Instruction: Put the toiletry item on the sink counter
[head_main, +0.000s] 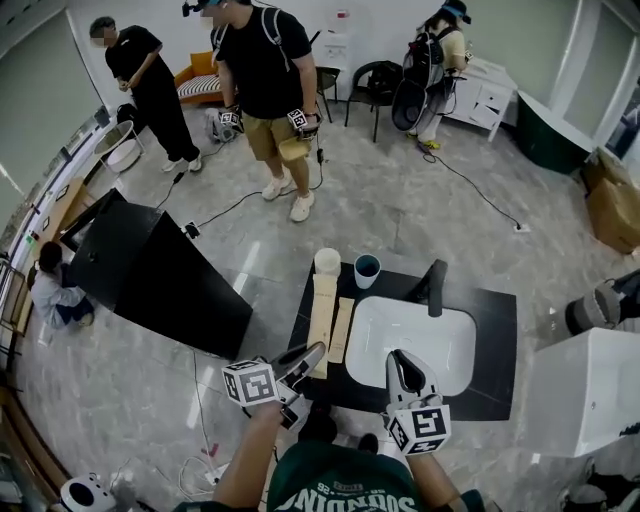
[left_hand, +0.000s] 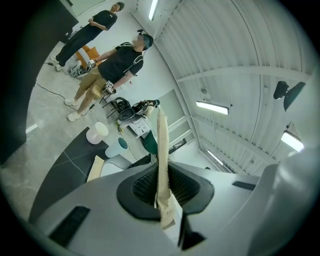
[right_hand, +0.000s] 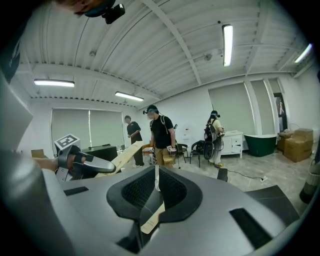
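Beige and flat, the box (head_main: 323, 315) is hanging from the left gripper (head_main: 308, 358) in the head view. Its long axis is running away from the person toward the white cup (head_main: 327, 261) and the teal cup (head_main: 367, 270). It is lying over the left part of the black counter (head_main: 490, 350), just beside a second box (head_main: 342, 328) resting there. Whether it is touching the counter cannot be told. The right gripper (head_main: 398, 362) is pointing over the basin (head_main: 420, 345), farther from that spot.

In the left gripper view, the pads are pinching the box (left_hand: 161, 150) edge-on near its lower end. The counter (left_hand: 65, 160) is lying below and to the left.

In the right gripper view, the right gripper (right_hand: 156, 186) is showing its pads pressed almost together. The left gripper (right_hand: 97, 164) is carrying the box (right_hand: 125, 152) to its left.
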